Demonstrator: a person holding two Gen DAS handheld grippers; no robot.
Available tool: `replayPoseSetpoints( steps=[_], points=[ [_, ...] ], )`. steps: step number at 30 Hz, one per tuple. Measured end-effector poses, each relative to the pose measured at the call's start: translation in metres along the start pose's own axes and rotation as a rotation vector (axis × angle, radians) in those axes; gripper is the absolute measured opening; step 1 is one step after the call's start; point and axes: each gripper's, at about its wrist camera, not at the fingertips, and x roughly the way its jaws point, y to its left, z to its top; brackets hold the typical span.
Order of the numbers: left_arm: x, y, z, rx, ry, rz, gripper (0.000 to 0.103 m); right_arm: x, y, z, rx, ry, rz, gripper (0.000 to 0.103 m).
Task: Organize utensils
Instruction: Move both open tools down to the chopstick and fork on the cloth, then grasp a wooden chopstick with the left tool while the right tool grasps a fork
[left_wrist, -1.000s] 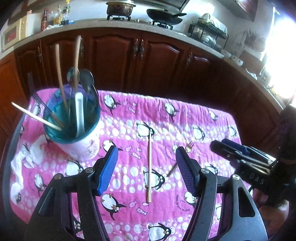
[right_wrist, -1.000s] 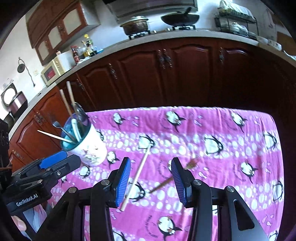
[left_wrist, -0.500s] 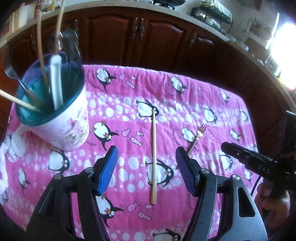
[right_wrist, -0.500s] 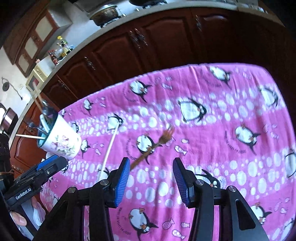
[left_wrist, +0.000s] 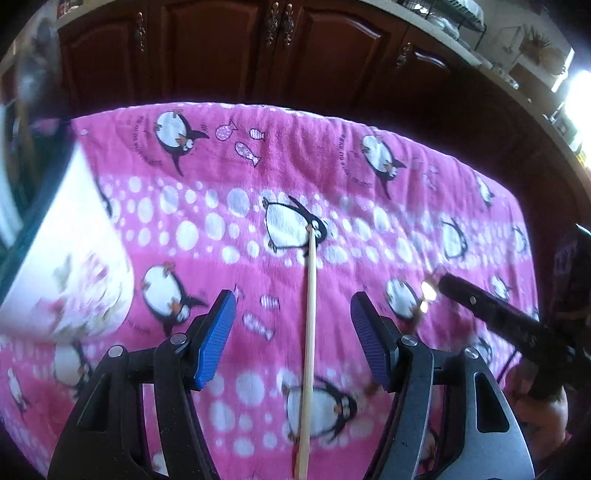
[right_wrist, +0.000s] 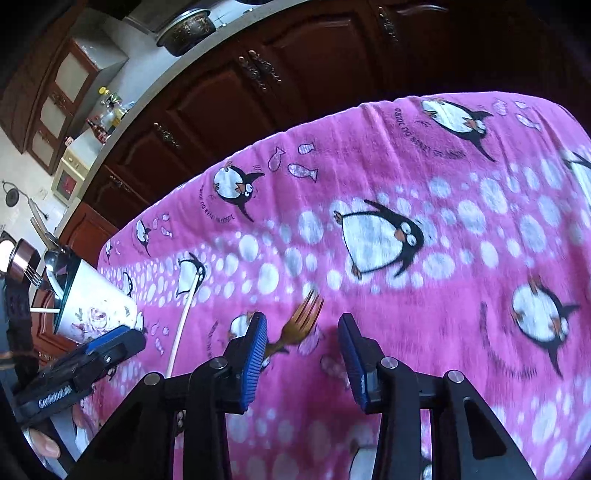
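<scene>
A pale wooden chopstick lies on the pink penguin cloth, running lengthwise between the fingers of my open left gripper, which hangs low over it. A bronze fork lies on the cloth, its tines between the fingers of my open right gripper, its handle hidden behind the left finger. The fork glints in the left wrist view. The white floral utensil cup stands at the left, holding spoons, a fork and chopsticks. The chopstick also shows in the right wrist view.
Dark wooden kitchen cabinets stand behind the table's far edge. The cup's wall looms close at the left in the left wrist view. The right gripper reaches in from the right there; the left gripper shows at lower left in the right wrist view.
Both grippers have moved down and forward, close to the cloth. The left now straddles the chopstick, the right has come over the fork. Both stay open.
</scene>
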Motion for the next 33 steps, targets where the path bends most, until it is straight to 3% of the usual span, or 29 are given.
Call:
replayPoseSetpoints(
  steps=[7,12,15,16,17,19,21,24,33],
  points=[
    [0.034,-0.007,0.019,0.010,0.040,0.023,0.063,0.009,-0.004,0.001,-0.025,-0.016,0.036,0.039],
    [0.052,-0.022,0.027,0.065,0.065,0.045,0.048,0.013,-0.003,0.002,-0.054,-0.021,0.048,0.036],
    [0.058,-0.026,0.029,0.092,0.065,0.064,0.040,0.015,-0.001,0.000,-0.073,-0.023,0.045,0.027],
    [0.059,-0.027,0.030,0.097,0.064,0.068,0.033,0.017,0.000,-0.001,-0.076,-0.021,0.042,0.019],
    [0.060,-0.028,0.031,0.103,0.063,0.074,0.018,0.018,0.001,-0.001,-0.081,-0.018,0.038,0.008],
    [0.058,-0.025,0.034,0.087,0.075,0.055,0.005,0.017,0.005,-0.002,-0.092,-0.013,0.047,0.007],
    [0.049,-0.016,0.036,0.043,0.072,-0.025,0.004,0.010,0.012,-0.003,-0.116,-0.029,0.045,0.006],
    [0.024,-0.002,0.034,-0.004,0.029,-0.078,0.004,-0.005,0.023,-0.005,-0.134,-0.061,0.063,0.004],
    [-0.053,0.005,0.014,0.011,-0.100,-0.135,0.004,-0.047,0.055,-0.013,-0.199,-0.121,0.076,0.002]
  ],
)
